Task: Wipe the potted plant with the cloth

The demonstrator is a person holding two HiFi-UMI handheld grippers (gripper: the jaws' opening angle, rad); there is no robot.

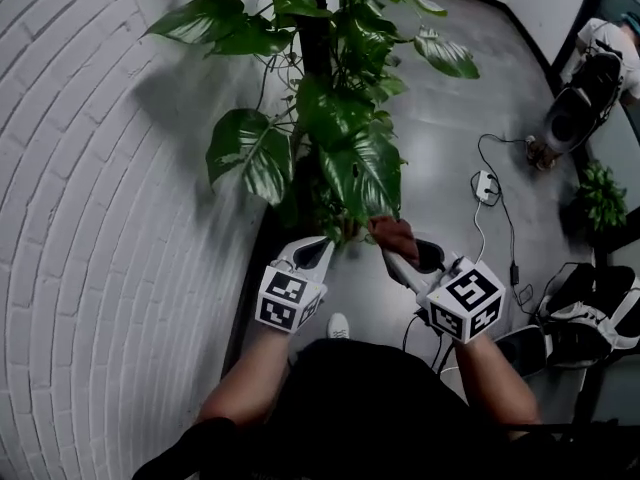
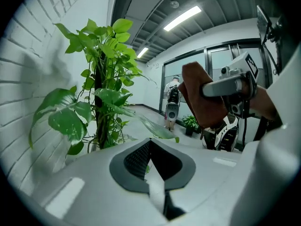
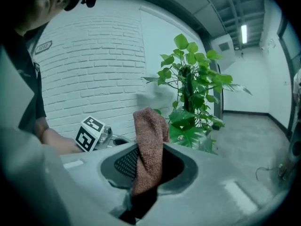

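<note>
Wall (image 1: pixel 90 168): white brick, on the left, right behind the plant.
Floor (image 1: pixel 470 118): glossy grey, spreading to the right and far side.
Plant (image 1: pixel 340 118): tall, on a dark central stem against the wall. Its broad lower leaves hang over both gripper tips and hide the pot.
Person (image 1: pixel 605 43): in the far right corner, well apart from the plant.
Gear (image 1: pixel 585 313): black-and-white items on the floor at the right.
Small plant (image 1: pixel 600 196): low and bushy, by the right edge.
Right gripper (image 1: pixel 392 256): jaws clamped on the cloth, which it holds up to the lowest leaves.
Left gripper (image 1: pixel 322 244): just beside the right one, under the same leaves. Its jaws are drawn together to a slit, and I cannot tell whether a leaf is pinched.
Cloth (image 1: pixel 393 234): brown, upright between the right jaws, with its top just under a big leaf.
Power strip (image 1: pixel 486 185): white, on the floor, trailing a black cable (image 1: pixel 510 248).
Shoe (image 1: pixel 338 324): its white toe shows below the grippers.
</note>
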